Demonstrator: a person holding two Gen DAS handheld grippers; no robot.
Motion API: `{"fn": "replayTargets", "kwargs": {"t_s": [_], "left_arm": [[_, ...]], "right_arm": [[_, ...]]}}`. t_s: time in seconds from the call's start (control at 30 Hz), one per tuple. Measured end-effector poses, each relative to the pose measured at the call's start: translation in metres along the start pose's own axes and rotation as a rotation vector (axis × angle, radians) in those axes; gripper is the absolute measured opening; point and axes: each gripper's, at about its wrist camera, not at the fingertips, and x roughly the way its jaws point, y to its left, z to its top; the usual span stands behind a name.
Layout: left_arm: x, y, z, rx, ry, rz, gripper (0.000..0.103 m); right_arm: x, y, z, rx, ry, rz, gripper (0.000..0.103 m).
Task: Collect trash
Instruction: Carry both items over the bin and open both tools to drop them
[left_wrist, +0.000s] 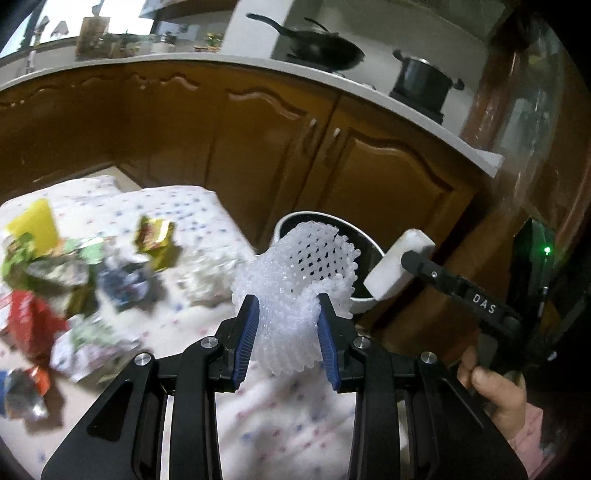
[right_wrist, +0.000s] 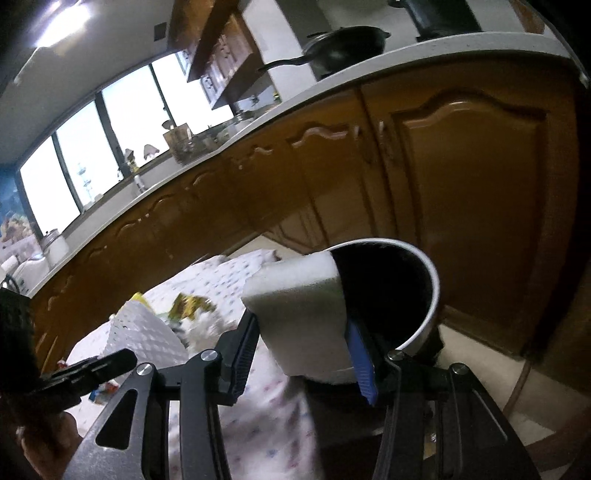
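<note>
My left gripper (left_wrist: 286, 314) is shut on a white foam fruit net (left_wrist: 306, 266), held above the table just in front of a white trash bin with a dark inside (left_wrist: 364, 243). My right gripper (right_wrist: 301, 339) is shut on a white foam block (right_wrist: 299, 306), held at the rim of the same bin (right_wrist: 432, 299). In the left wrist view the right gripper's finger and the foam block (left_wrist: 399, 264) are at the bin's right rim. The foam net also shows in the right wrist view (right_wrist: 144, 332), at the lower left.
A table with a white dotted cloth (left_wrist: 177, 206) holds several crumpled wrappers (left_wrist: 74, 280) at the left. Brown kitchen cabinets (left_wrist: 258, 147) stand behind, with a wok (left_wrist: 321, 44) and a pot (left_wrist: 424, 77) on the white counter.
</note>
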Motion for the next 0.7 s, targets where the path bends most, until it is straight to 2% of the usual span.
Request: {"fn": "replayTargets", "kwargs": {"t_s": [0.23, 0.37, 0.57, 0.7], "left_arm": [[0.057, -0.028, 0.033, 0.051, 0.051, -0.002, 0.031], [0.095, -0.039, 0.052, 0.070, 0.105, -0.002, 0.031], [0.140, -0.045, 0.062, 0.076, 0.181, 0.005, 0.032], [0.154, -0.046, 0.062, 0.086, 0.204, 0.008, 0.032]], "right_arm": [[0.016, -0.029, 0.020, 0.018, 0.018, -0.035, 0.048], [0.031, -0.043, 0.027, 0.028, 0.049, -0.050, 0.049], [0.047, -0.059, 0.030, 0.035, 0.086, -0.072, 0.049], [0.058, -0.067, 0.029, 0.045, 0.116, -0.073, 0.050]]}}
